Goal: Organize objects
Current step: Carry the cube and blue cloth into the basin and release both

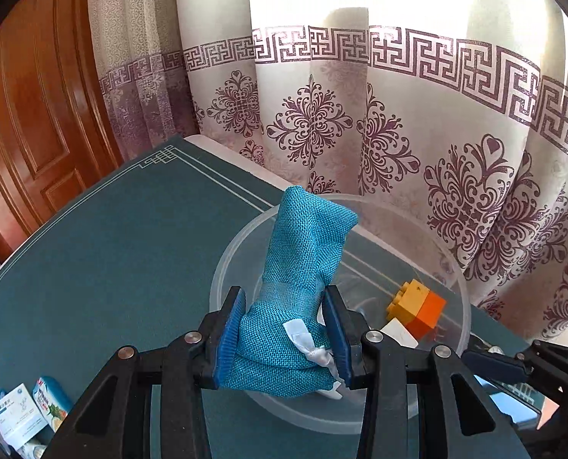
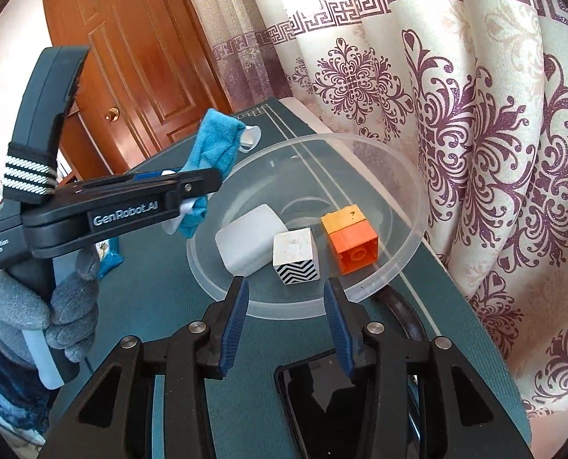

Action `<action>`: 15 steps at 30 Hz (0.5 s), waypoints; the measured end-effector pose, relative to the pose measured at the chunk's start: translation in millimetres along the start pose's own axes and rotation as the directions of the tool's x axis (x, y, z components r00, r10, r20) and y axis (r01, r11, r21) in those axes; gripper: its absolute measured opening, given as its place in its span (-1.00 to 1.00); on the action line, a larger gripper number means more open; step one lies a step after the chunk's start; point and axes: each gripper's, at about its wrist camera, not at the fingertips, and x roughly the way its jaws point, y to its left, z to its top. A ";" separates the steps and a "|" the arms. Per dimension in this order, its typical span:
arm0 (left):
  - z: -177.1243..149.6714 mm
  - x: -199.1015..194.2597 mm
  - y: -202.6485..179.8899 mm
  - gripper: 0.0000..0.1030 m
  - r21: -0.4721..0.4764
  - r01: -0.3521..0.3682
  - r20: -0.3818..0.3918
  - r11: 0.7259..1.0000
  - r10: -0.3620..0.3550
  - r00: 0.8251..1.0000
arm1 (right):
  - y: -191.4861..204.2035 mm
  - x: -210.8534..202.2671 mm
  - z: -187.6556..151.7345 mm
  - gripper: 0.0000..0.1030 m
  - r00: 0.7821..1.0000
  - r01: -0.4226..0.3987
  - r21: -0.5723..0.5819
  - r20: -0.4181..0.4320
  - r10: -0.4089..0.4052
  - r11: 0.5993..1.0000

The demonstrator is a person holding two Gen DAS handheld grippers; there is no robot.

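**Blue cloth held over the bowl**

The left tongs (image 1: 286,338) are clamped on a blue cloth (image 1: 303,267) with a white tag, both pads pressed into its bunched lower part, so the cloth stands up between them. From the right wrist view, the left tongs (image 2: 203,185) hold the cloth (image 2: 213,153) in the air at the left rim of a clear plastic bowl (image 2: 406,187) that sits on the green desk (image 2: 161,275).

Inside the bowl lie a white rounded block (image 2: 251,244), a white cube with black zigzag stripes (image 2: 296,256) and a yellow-and-orange toy brick (image 2: 351,237), close together.

The right tongs (image 2: 286,323) are spread wide with nothing between them, just short of the bowl's near rim. A dark, glossy flat thing, possibly a phone (image 2: 322,401), lies beneath them. Small packets (image 1: 28,409) sit at the desk's near left corner.
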 end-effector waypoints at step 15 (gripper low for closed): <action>10.2 27.1 -7.4 0.60 0.009 -0.003 0.016 1.000 0.003 1.000 | -6.8 3.6 2.3 -0.16 1.000 0.009 0.025 0.000 -0.009 1.000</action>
